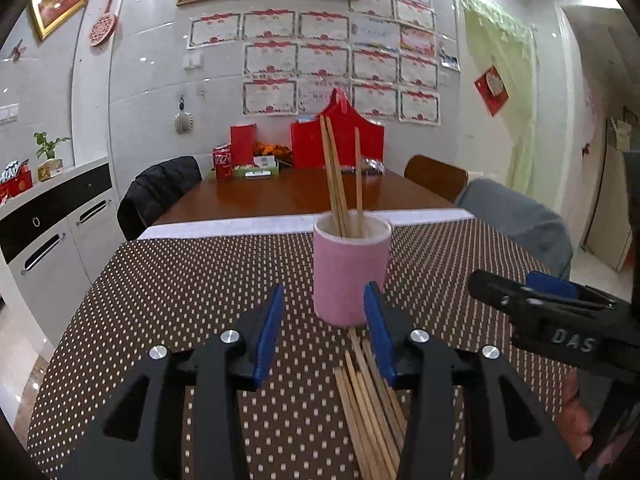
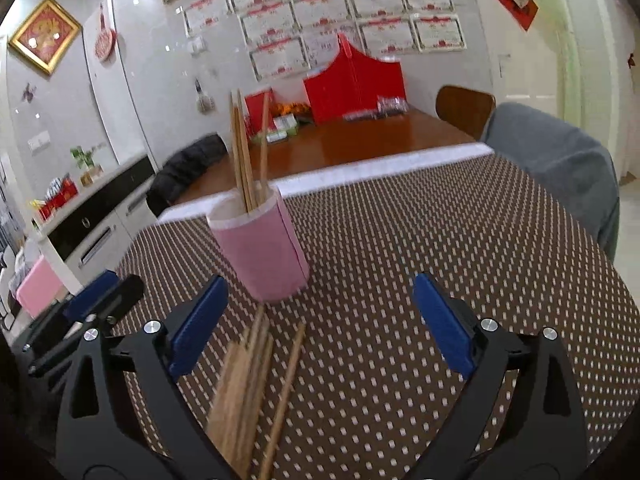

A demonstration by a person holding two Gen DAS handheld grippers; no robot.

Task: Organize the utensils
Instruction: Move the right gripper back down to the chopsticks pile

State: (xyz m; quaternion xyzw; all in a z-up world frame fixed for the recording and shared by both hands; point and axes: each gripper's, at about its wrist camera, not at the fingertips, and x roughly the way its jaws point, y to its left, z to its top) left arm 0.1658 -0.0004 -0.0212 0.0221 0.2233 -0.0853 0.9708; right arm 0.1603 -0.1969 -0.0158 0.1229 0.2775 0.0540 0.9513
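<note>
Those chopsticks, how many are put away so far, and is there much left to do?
Three chopsticks already stand in the pink cup. Nothing is in hand: the left gripper and right gripper are both open and empty. A pile of loose chopsticks lies on the dotted tablecloth, so most remains.

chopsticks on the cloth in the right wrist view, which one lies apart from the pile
The rightmost chopstick: it lies alone on the dotted tablecloth, with a gap between it and the bundled chopsticks to its left.
</note>
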